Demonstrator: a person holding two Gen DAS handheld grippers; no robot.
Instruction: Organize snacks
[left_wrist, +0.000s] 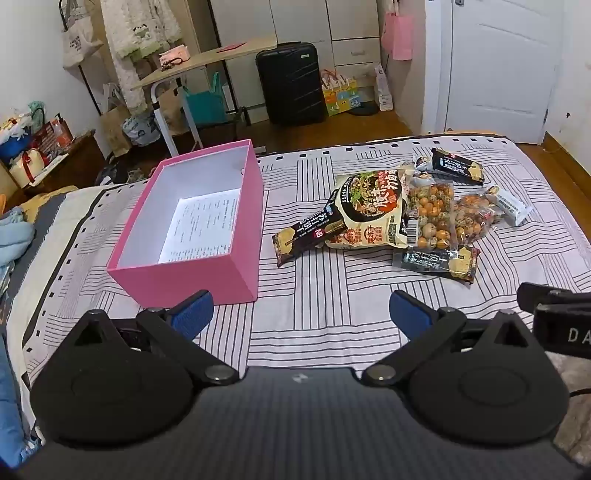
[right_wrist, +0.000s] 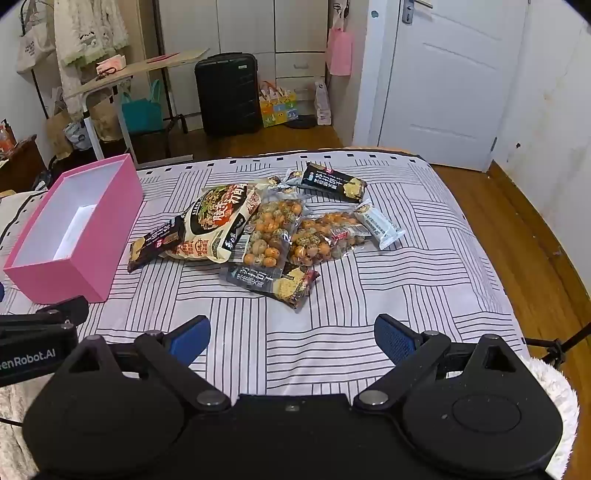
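- While nothing is yet packed, the heap of snack packets (right_wrist: 258, 229) lies loose in the middle of the striped grey-and-white bedspread (right_wrist: 332, 332), well apart from both grippers.
- Within it, a large cream noodle bag with a bowl picture (left_wrist: 369, 210) leans over a long black cracker packet (left_wrist: 306, 236) at the side nearest the box.
- Two clear bags of orange and speckled coated nuts (right_wrist: 273, 236) sit beside it; another black cracker packet (right_wrist: 277, 282) lies at the near edge, a third (right_wrist: 332, 182) at the far edge, and a white bar wrapper (right_wrist: 380, 225) on the right.
- The open pink cardboard box with a white lining (left_wrist: 192, 221) stands just left of the heap, holding only a printed sheet of paper (left_wrist: 203, 225).
- The left gripper (left_wrist: 301, 314) has its blue pads spread wide with nothing between them, poised over bare bedspread near the box's front corner.
- The right gripper (right_wrist: 291, 339) is likewise wide apart and empty, facing the heap.
- A good first pick seems the near cracker packet: it lies flat, uncovered and closest to the right gripper.
- Overlaps are the obstacle; lifting the noodle bag may drag the packet under it.
- Beyond the bed stand a black hard-shell suitcase (left_wrist: 291, 85), a small wooden side table (left_wrist: 199, 62) and a white door (left_wrist: 495, 66), none in the way.
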